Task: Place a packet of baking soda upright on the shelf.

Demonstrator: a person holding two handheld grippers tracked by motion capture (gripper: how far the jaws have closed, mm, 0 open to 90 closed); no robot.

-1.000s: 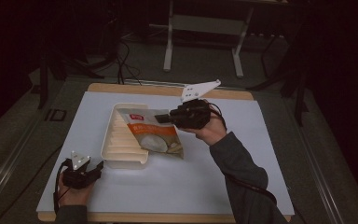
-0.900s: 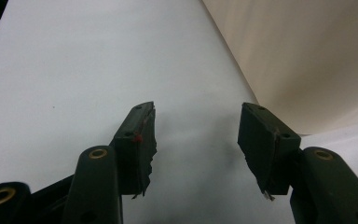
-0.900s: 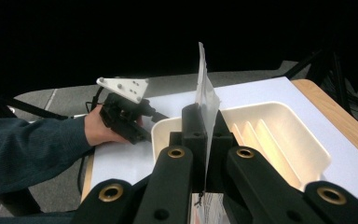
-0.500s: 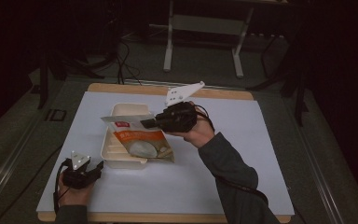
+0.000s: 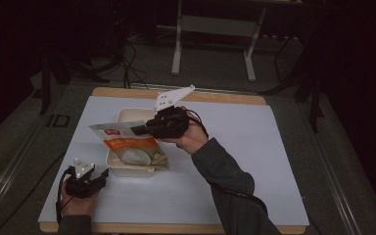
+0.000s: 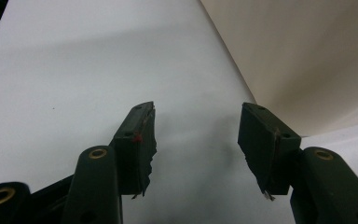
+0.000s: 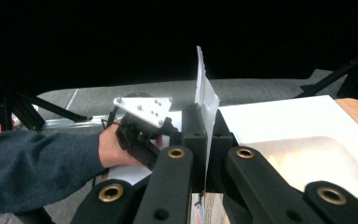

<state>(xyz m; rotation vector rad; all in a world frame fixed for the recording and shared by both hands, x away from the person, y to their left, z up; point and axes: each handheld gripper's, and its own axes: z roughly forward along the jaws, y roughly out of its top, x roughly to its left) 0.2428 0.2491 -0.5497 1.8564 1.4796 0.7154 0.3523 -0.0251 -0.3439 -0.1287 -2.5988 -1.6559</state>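
Observation:
A clear food pouch with an orange label hangs tilted over the front of a cream tray. My right gripper is shut on the pouch's top edge. In the right gripper view that gripper clamps the white pouch edge, which stands up between the jaws. My left gripper rests on the table by the tray's front left corner. In its own view the left gripper is open over the white table, with the tray wall at the upper right.
A white sheet covers the wooden table. The right sleeve crosses the table from the front edge to the middle. Past the far edge stands a metal frame on a dark floor with cables.
My right gripper has moved left and toward the front, lifting the pouch out of the tray by its edge. The left gripper has stayed put.

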